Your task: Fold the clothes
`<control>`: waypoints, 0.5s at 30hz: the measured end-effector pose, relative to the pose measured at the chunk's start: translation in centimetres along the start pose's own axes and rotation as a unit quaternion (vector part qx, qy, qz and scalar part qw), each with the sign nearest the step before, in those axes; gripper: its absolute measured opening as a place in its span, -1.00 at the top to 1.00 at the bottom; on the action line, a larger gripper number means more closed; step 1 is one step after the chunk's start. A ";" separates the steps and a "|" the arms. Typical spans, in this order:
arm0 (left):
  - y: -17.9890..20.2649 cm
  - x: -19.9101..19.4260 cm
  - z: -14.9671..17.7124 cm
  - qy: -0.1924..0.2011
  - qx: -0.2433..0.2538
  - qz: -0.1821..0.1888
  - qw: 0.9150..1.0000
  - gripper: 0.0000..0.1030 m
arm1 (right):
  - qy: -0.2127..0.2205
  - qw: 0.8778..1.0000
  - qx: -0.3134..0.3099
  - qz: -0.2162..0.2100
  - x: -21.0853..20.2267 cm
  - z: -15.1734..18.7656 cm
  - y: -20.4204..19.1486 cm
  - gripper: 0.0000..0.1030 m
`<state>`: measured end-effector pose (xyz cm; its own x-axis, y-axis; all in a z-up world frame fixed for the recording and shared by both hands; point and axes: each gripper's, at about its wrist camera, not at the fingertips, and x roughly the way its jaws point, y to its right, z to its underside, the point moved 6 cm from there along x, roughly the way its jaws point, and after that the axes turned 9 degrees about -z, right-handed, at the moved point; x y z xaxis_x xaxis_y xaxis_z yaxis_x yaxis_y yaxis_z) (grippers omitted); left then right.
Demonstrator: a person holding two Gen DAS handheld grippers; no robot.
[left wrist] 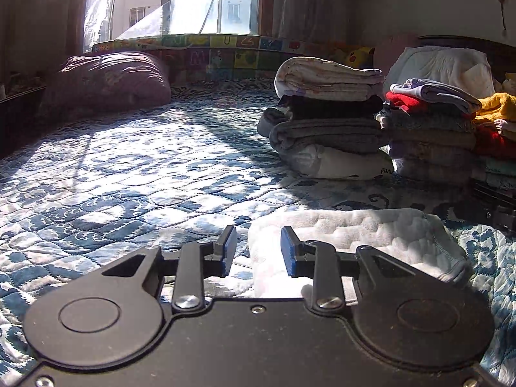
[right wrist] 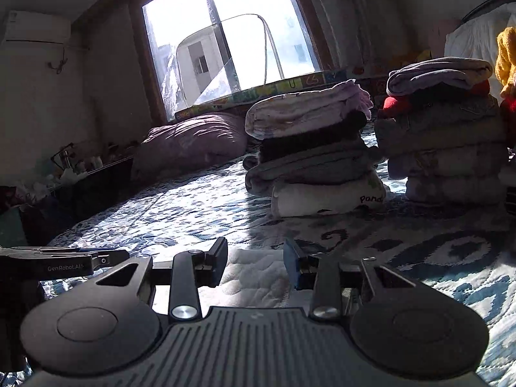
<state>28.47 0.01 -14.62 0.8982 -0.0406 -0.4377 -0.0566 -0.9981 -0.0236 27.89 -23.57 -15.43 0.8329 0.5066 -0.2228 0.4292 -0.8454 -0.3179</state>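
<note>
A white textured garment [left wrist: 361,242] lies folded flat on the blue patterned bedspread [left wrist: 129,174], close in front of me. My left gripper [left wrist: 258,248] is open, its blue-padded fingers low over the garment's left edge with nothing between them. In the right wrist view the same white garment [right wrist: 254,274] lies under my right gripper [right wrist: 254,258], which is also open and holds nothing. The left gripper [right wrist: 106,256] shows at that view's left edge. At the far right of the left wrist view the right gripper [left wrist: 493,206] is partly visible.
Two stacks of folded clothes stand beyond the garment: one topped by a pale towel [left wrist: 329,80], one topped by a lavender piece [left wrist: 432,93]. A purple pillow [left wrist: 106,80] lies by the window. A cluttered side shelf [right wrist: 64,174] borders the bed on the left.
</note>
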 end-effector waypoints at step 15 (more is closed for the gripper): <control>3.6 0.7 3.3 -0.040 0.128 0.000 0.991 0.44 | -0.086 0.995 -0.016 0.045 0.8 2.4 1.1 0.23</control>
<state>27.47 -3.47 -17.98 0.8613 -0.0268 -0.5075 -0.1745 -0.9535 -0.2458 28.20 -23.73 -18.18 0.7970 0.4480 -0.4051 0.3691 -0.8921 -0.2605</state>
